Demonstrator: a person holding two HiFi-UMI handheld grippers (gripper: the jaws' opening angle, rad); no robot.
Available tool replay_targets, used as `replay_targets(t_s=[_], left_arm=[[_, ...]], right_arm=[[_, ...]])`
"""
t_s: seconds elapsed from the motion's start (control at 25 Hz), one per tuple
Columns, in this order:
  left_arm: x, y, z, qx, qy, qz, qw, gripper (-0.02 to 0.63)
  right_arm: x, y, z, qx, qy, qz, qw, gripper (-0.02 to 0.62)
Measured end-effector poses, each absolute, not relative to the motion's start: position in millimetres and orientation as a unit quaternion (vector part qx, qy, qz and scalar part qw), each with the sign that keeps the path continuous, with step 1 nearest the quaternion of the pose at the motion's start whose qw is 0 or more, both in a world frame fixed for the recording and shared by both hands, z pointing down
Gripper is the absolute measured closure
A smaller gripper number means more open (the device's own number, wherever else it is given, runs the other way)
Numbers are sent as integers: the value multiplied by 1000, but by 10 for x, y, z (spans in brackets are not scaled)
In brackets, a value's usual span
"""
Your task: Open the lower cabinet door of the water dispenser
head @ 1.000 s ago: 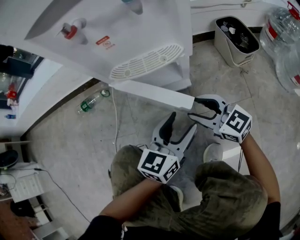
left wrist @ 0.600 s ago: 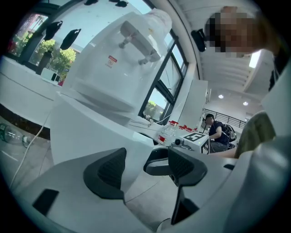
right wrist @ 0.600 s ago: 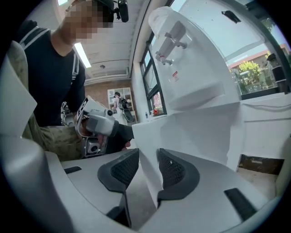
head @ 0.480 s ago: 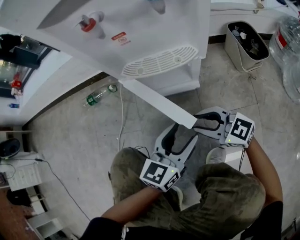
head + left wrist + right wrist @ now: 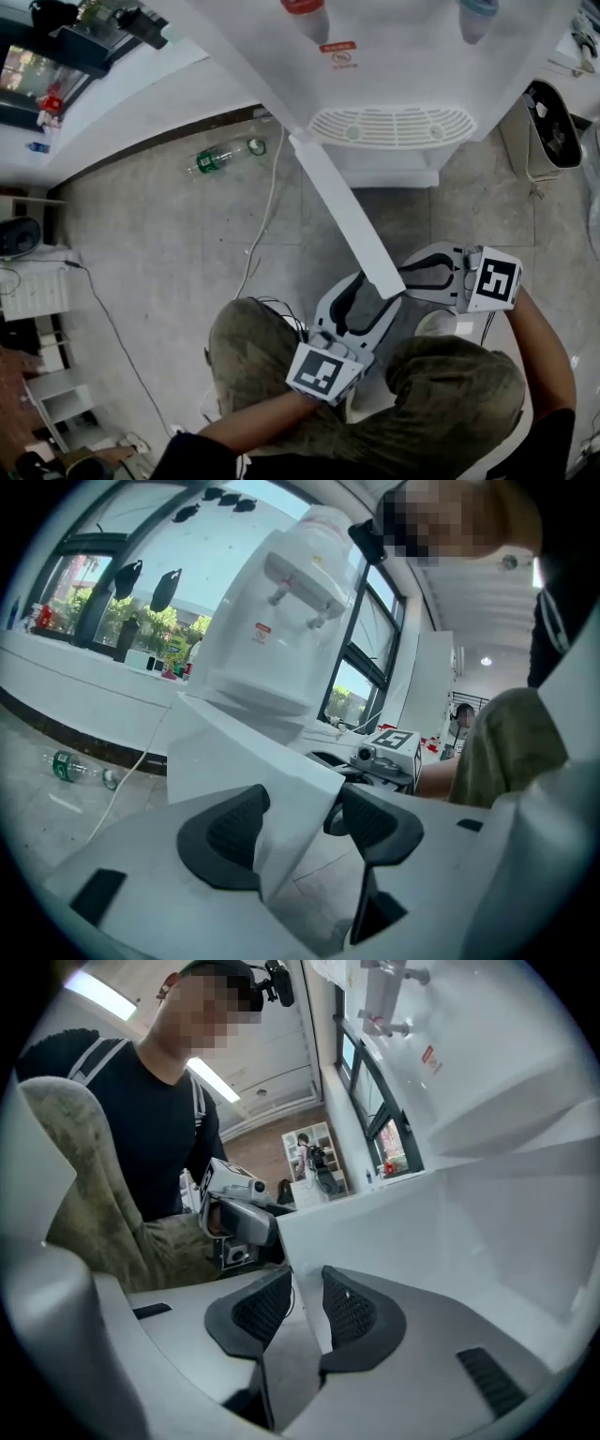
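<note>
White cabinet door (image 5: 339, 204) of water dispenser (image 5: 403, 70) swung wide open, task near done; right gripper (image 5: 410, 275) jaws, just closing, pinch door edge; left gripper (image 5: 370, 292) jaws, just narrowing, wide astride edge, not pressing

The left gripper (image 5: 302, 829) has just been closing its jaws, still apart around the white door (image 5: 246, 757) corner. The water dispenser (image 5: 281, 621) stands behind, and a bottle (image 5: 77, 769) lies on the floor (image 5: 47, 817).

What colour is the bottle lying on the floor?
Bottle: clear, green label; head view shows it best.
</note>
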State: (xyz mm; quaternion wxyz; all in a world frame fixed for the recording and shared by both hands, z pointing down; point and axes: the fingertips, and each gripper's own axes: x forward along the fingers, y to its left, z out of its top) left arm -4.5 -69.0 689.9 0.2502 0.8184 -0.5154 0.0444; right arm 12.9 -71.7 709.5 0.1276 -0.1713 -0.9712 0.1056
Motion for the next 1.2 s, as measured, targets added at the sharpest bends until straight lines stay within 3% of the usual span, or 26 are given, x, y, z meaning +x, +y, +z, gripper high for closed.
replay_targets(t_s=[0.64,0.8,1.2], left_arm=[[-539,-331,6823,795,-557,7,239,331],[-733,-316,6789,775,-593,17,217,331],[-1056,-208,6786,733,-650,46,195,373]], right_arm=[[-371,-283,7094,-279,-950,79,118,515],[-587,-249,7072,-283,-950,82,100,558],[-815,-231,6981,-254,-954,144,69,571]])
